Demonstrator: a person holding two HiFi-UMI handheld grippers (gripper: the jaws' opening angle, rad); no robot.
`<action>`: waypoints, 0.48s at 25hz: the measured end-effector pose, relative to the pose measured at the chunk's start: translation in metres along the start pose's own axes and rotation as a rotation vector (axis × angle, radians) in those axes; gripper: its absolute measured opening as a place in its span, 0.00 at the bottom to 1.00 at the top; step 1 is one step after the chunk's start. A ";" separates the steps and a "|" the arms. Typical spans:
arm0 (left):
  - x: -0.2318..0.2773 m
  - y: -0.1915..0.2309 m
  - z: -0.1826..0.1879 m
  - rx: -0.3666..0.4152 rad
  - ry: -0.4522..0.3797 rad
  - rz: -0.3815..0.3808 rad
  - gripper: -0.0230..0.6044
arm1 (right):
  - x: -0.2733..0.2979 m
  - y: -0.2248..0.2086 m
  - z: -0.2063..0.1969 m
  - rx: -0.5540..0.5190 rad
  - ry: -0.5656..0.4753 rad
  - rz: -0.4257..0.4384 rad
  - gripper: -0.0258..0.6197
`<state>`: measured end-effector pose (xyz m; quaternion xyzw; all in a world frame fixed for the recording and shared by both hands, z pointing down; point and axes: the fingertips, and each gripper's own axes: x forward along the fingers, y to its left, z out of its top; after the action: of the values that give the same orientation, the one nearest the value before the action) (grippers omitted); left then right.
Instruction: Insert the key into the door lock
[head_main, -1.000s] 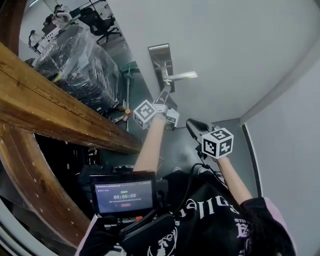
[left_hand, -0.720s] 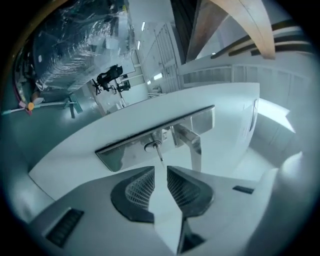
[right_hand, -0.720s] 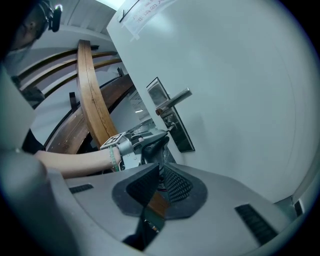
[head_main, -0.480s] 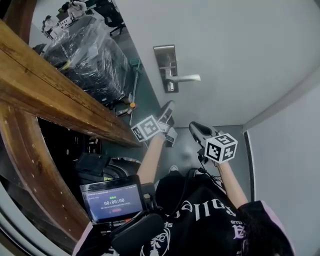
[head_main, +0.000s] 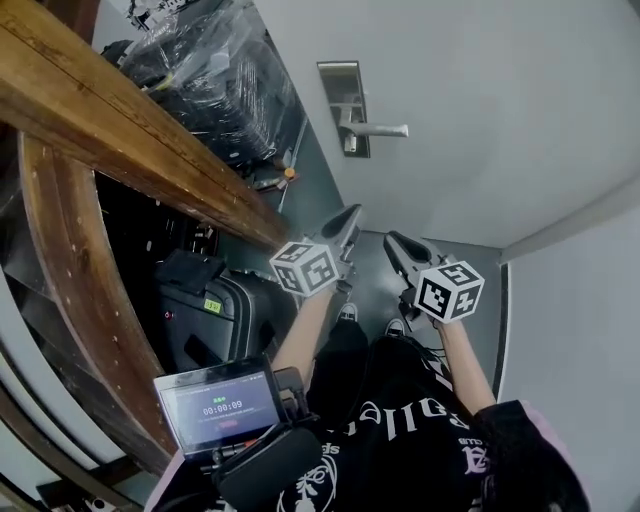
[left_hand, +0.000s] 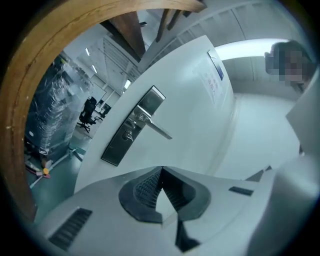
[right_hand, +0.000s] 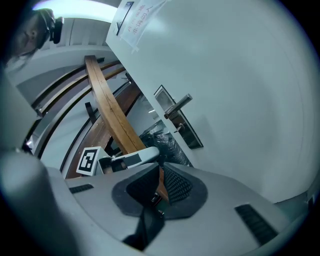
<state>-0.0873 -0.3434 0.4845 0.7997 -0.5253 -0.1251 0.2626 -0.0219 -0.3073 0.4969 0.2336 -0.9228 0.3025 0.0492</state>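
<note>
A steel lock plate (head_main: 343, 104) with a lever handle (head_main: 382, 129) is set in the white door. A small pale piece, seemingly the key (head_main: 350, 144), sticks out of the plate just under the handle. My left gripper (head_main: 347, 218) hangs well below the lock, pointing up at it, with its jaws shut and nothing between them. In the left gripper view the lock plate (left_hand: 132, 133) lies ahead of the shut left gripper (left_hand: 160, 171). My right gripper (head_main: 393, 243) floats beside the left one, its jaws closed to a thin slit, holding nothing that I can see.
A thick wooden beam (head_main: 120, 105) runs along the left, with a plastic-wrapped stack (head_main: 225, 60) behind it. A black suitcase (head_main: 215, 310) stands on the floor below. A timer screen (head_main: 218, 402) hangs at the person's chest. A paper notice (right_hand: 136, 21) is stuck high on the door.
The left gripper was up at the lock plate a second ago and has since pulled back down and away from the door. The right gripper stayed low; the view tilted.
</note>
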 end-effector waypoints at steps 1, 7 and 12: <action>-0.006 -0.003 -0.004 0.028 0.001 0.025 0.04 | -0.003 0.002 -0.003 0.000 0.007 0.008 0.10; -0.044 -0.027 -0.028 0.202 0.068 0.109 0.04 | -0.018 0.019 -0.022 0.031 0.021 0.058 0.10; -0.073 -0.024 -0.048 0.208 0.092 0.128 0.04 | -0.023 0.037 -0.043 0.017 0.045 0.059 0.10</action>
<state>-0.0765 -0.2561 0.5052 0.7922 -0.5728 -0.0162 0.2097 -0.0210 -0.2465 0.5068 0.1998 -0.9254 0.3167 0.0589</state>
